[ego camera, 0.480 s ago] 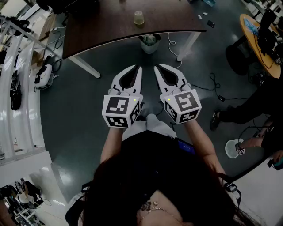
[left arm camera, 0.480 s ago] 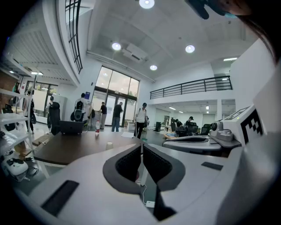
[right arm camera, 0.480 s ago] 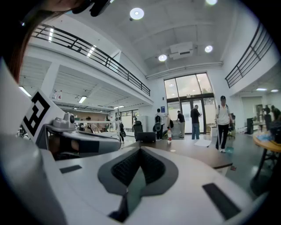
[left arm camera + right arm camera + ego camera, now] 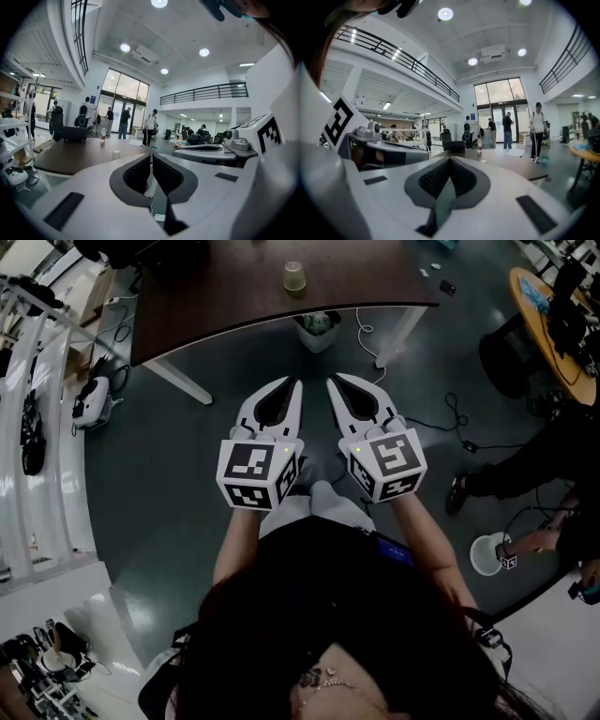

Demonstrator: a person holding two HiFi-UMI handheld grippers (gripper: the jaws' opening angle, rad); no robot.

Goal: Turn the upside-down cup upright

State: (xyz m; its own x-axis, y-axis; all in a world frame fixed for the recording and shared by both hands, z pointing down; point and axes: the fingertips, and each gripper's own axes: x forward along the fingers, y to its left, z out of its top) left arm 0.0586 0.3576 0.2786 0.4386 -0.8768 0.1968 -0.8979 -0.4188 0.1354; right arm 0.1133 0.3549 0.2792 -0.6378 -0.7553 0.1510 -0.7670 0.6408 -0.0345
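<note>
A pale, semi-clear cup [image 4: 294, 277] stands upside-down on the dark brown table [image 4: 234, 296], far ahead of both grippers. It also shows small on the tabletop in the left gripper view, cup [image 4: 116, 154]. My left gripper [image 4: 296, 383] and right gripper [image 4: 330, 382] are held side by side over the floor, in front of the person's body, pointing toward the table. Each is shut with nothing between its jaws. The left gripper's tips [image 4: 151, 154] meet, and so do the right gripper's tips [image 4: 450, 158].
A waste bin [image 4: 319, 331] sits under the table's near edge, with white table legs [image 4: 178, 381] and cables [image 4: 370, 343] on the floor. Shelving [image 4: 37, 409] lines the left. A seated person [image 4: 553, 465] and a round table [image 4: 553, 324] are at the right. A laptop [image 4: 75, 133] and bottle [image 4: 102, 134] stand on the table.
</note>
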